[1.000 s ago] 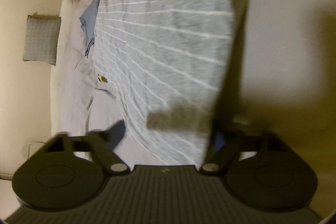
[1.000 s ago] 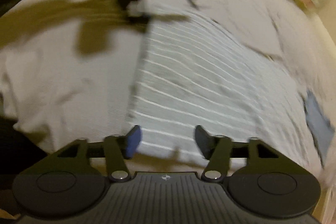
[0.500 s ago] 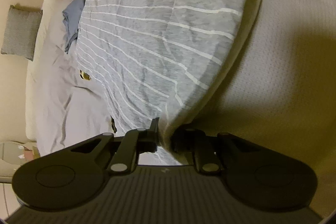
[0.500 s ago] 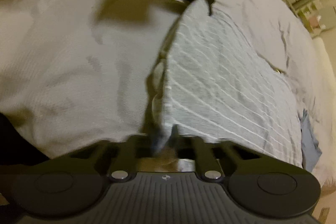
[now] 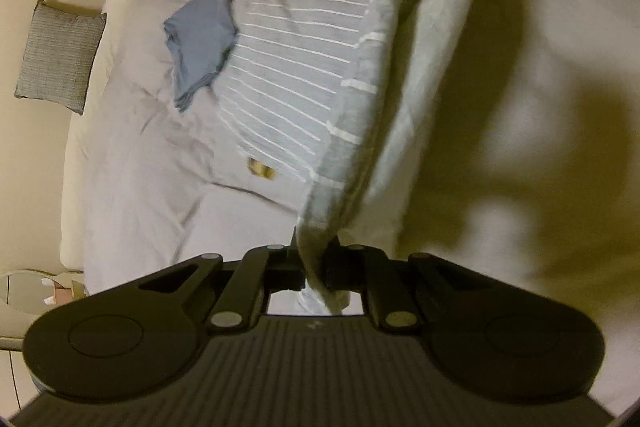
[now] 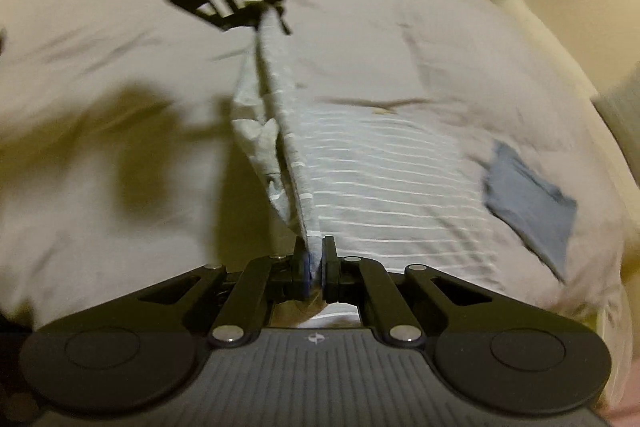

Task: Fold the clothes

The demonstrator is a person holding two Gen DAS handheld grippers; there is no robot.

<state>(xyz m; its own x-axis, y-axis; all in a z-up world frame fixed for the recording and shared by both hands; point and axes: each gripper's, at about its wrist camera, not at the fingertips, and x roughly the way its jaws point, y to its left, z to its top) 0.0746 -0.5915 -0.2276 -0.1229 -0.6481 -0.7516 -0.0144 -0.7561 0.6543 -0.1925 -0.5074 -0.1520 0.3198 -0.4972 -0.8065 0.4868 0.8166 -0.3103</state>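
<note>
Striped grey garment (image 5: pixel 304 67) is lifted along one edge off the bed (image 5: pixel 152 195), that edge stretched taut between two claws; the rest of it lies flat on the bed cover. Left claw (image 5: pixel 316 267) is clenched on one corner of the raised edge, fabric bunched between its fingers. Right claw (image 6: pixel 316 267) is clenched on the other corner, cloth pinched tight between its pads. In the right wrist view the left claw (image 6: pixel 256 13) is seen at the far end of the raised edge, above the bed, with the garment (image 6: pixel 372 167) hanging from it down toward the near claw. The pale inner side of the garment is exposed on the left of the raised fold in that view. A folded blue cloth (image 5: pixel 200 39) lies on the bed, touching the far edge of the striped garment. A small yellowish item (image 5: pixel 260 169) lies on the bed cover just beside the garment; what it is cannot be told. A grey patterned cushion (image 5: pixel 56 55) is seen against the wall past the bed's edge. Both views are motion-blurred.
</note>
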